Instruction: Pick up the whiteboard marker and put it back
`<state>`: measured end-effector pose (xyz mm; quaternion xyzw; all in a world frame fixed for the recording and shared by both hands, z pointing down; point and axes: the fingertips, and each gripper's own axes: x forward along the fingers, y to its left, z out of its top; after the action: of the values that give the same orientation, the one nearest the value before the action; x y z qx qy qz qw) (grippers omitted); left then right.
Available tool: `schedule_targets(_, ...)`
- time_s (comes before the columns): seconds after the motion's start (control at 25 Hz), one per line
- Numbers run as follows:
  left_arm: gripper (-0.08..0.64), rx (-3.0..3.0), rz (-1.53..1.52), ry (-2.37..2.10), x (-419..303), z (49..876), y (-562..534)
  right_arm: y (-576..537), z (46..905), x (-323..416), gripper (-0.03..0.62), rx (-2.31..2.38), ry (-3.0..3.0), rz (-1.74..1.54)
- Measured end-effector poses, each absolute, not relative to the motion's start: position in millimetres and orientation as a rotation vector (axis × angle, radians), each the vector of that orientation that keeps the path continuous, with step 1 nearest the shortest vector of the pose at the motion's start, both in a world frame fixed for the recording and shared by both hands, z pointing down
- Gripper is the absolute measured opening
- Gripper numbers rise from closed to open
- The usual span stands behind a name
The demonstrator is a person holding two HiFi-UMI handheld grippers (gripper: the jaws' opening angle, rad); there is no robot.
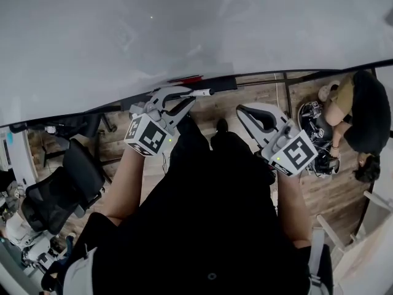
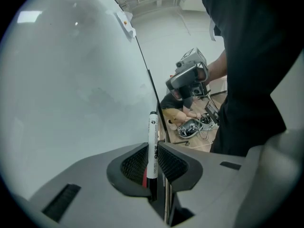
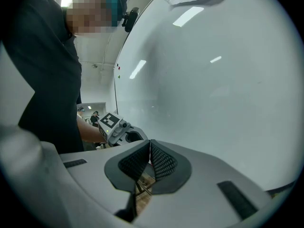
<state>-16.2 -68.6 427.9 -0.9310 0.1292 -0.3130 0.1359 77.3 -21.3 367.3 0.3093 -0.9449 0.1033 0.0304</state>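
The whiteboard marker (image 2: 153, 132) sat clamped between the jaws of the left gripper (image 2: 152, 151), which were closed onto its white barrel. Its long axis ran out ahead of the jaws, so one dark-capped end stuck out well past the fingertips and the other end was buried behind them. In the head view the marker (image 1: 198, 93) projected from the left gripper (image 1: 182, 98) roughly along the dark ledge (image 1: 224, 83) at the foot of the whiteboard (image 1: 153, 35), which lay just beyond the jaw tips. That likely left little more than a short push forward to put it back. The right gripper (image 3: 148, 148) was off to the side of the left one, its jaws pressed together on nothing, farther from the marker.
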Motion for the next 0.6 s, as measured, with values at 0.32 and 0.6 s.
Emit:
schedule_targets(0.32,0.074,-2.603,-1.166,0.319,-28,478,-80,-21,375,76,0.02,0.96,-2.882,0.347)
schedule_targets(0.6,0.074,-2.618,-1.326,0.325,-37,520,-84,-19,377,80,0.02,1.005,-2.906,0.43)
